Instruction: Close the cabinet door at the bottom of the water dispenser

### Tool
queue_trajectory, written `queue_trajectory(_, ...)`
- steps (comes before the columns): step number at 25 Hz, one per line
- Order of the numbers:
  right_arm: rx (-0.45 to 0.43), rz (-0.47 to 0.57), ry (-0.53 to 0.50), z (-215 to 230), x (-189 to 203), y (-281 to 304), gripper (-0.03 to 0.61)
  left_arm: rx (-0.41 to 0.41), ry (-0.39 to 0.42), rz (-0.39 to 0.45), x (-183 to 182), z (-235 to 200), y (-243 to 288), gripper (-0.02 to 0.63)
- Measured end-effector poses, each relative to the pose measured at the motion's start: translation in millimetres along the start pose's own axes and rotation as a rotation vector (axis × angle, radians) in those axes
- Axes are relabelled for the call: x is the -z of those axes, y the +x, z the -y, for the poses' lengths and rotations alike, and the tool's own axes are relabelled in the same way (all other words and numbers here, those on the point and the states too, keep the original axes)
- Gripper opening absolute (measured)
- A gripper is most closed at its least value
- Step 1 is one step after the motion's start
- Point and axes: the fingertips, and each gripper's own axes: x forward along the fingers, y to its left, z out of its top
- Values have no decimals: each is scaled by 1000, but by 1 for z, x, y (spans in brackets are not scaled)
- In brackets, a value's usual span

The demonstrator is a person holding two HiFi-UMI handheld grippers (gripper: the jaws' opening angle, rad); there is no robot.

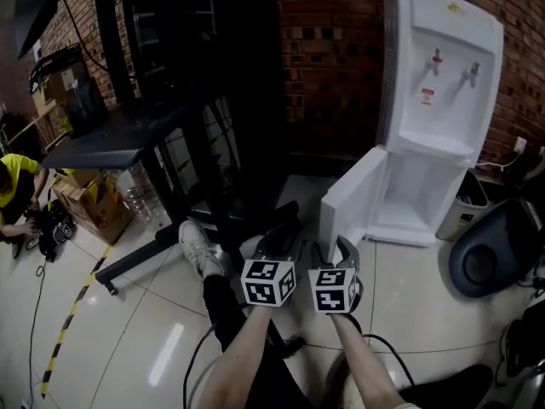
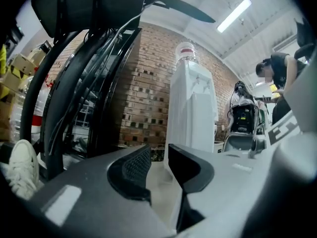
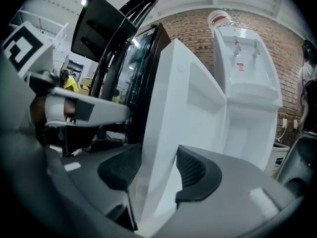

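The white water dispenser [image 1: 438, 75] stands against the brick wall. Its bottom cabinet door [image 1: 353, 196] hangs open, swung out to the left. My right gripper [image 1: 335, 247] is at the door's free edge. In the right gripper view the door [image 3: 173, 108] runs between the wide-open jaws of that gripper [image 3: 158, 167], and I see no pad pressing on it. My left gripper [image 1: 277, 244] is just left of it, apart from the door. Its jaws [image 2: 158, 157] stand a little apart with only floor between them, and the dispenser [image 2: 193, 108] is ahead.
A black rack and stand [image 1: 196, 100] fill the left. A grey bin [image 1: 464, 203] and a dark round object [image 1: 494, 254] sit right of the dispenser. A white shoe [image 1: 200, 250] is near my left gripper. A person in yellow [image 1: 17, 186] crouches by cardboard boxes [image 1: 94, 203].
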Motion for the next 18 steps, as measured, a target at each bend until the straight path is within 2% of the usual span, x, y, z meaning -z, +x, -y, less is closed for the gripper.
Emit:
queue_trajectory(3, 25, -3, 8, 11, 5, -15, 213, 15, -63, 64, -16, 11, 1, 115)
queue_trajectory(8, 75, 21, -9, 30, 18, -43, 213, 40, -227, 161, -35, 32, 4, 106)
queue_trajectory(10, 67, 11, -17, 39, 20, -52, 213, 51, -216, 154, -31, 46, 6, 94)
queue_trajectory(13, 101, -10, -21, 54, 26, -67, 212, 92, -135, 99, -16, 74, 11, 94)
queue_trajectory(18, 198, -27, -6, 90, 38, -95, 196, 160, -139, 56, 3, 113, 22, 94)
